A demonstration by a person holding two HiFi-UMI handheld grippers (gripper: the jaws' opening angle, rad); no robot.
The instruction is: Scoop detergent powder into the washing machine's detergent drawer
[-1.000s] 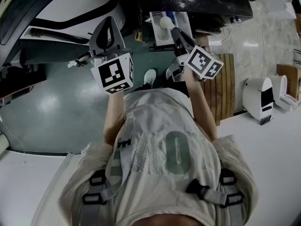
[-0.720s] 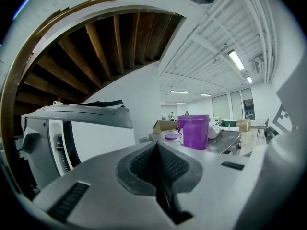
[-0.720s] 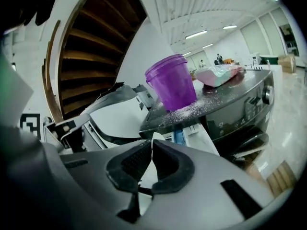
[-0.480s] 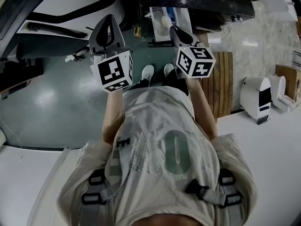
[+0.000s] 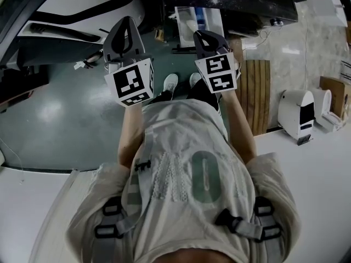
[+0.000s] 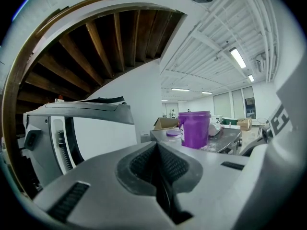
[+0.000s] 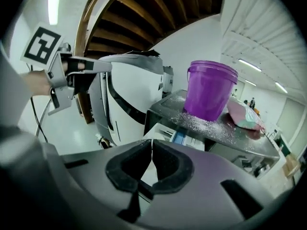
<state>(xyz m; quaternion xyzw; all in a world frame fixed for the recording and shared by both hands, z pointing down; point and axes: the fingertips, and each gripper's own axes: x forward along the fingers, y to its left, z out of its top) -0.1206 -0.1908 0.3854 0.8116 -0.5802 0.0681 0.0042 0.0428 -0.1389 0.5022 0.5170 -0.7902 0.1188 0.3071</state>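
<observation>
The white detergent drawer (image 5: 212, 18) stands pulled out of the dark-topped washing machine (image 5: 247, 5); it also shows in the right gripper view (image 7: 181, 138). A pale lump lies in its left compartment; powder or scoop, I cannot tell. The purple bucket (image 7: 211, 90) sits on the powder-strewn top and shows in the left gripper view too (image 6: 194, 128). My right gripper (image 5: 199, 35) hovers just in front of the drawer, its pads (image 7: 152, 147) shut with nothing showing between them. My left gripper (image 5: 126, 22) hangs to the left, shut and empty (image 6: 156, 147).
A large white machine with black trim (image 5: 82, 10) fills the left. A pink-and-green bag (image 7: 244, 116) lies beside the bucket. The person's shoes (image 5: 174, 84) stand on the green floor. A wooden slatted mat (image 5: 261, 92) and white devices (image 5: 300, 113) are at the right.
My right gripper has turned from tilted to upright and drawn slightly back from the drawer. The white scoop seen at its tip earlier no longer shows there. The left gripper has barely moved.
</observation>
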